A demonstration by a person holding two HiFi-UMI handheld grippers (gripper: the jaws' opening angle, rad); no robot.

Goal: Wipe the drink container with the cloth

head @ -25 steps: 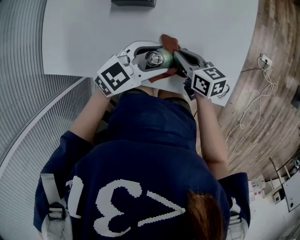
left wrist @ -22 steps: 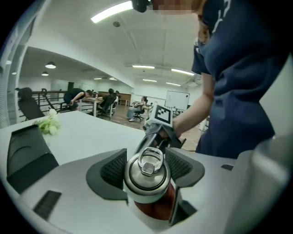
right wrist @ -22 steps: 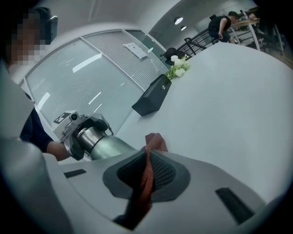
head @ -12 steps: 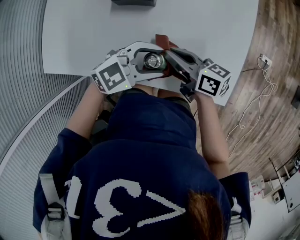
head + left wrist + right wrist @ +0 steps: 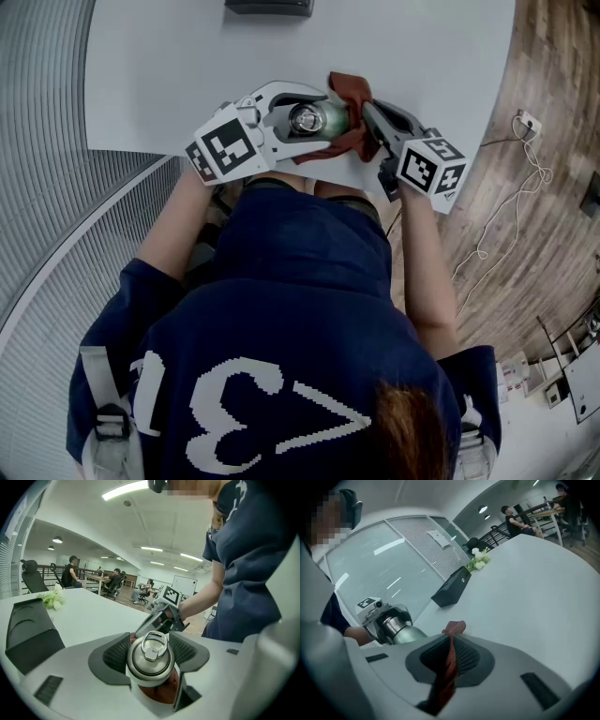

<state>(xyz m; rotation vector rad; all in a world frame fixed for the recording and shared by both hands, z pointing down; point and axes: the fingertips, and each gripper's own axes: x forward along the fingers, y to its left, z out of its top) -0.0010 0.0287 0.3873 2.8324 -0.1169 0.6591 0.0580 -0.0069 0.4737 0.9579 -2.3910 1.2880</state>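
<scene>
Bottle point(image 5: 309, 118) is sitting right at the near edge of the white desk point(image 5: 187, 56), just in front of the person. It's steel with a loop lid, and the left gripper point(image 5: 149, 654) has it clamped tight between both jaws. The red cloth point(image 5: 350, 90) is bunched up against the bottle's right side and trails underneath it. The right gripper point(image 5: 451, 659) is pinched shut on a fold of that cloth, right beside the bottle. Further out, a black box point(image 5: 267, 7) sits at the far edge, well apart from the bottle.
</scene>
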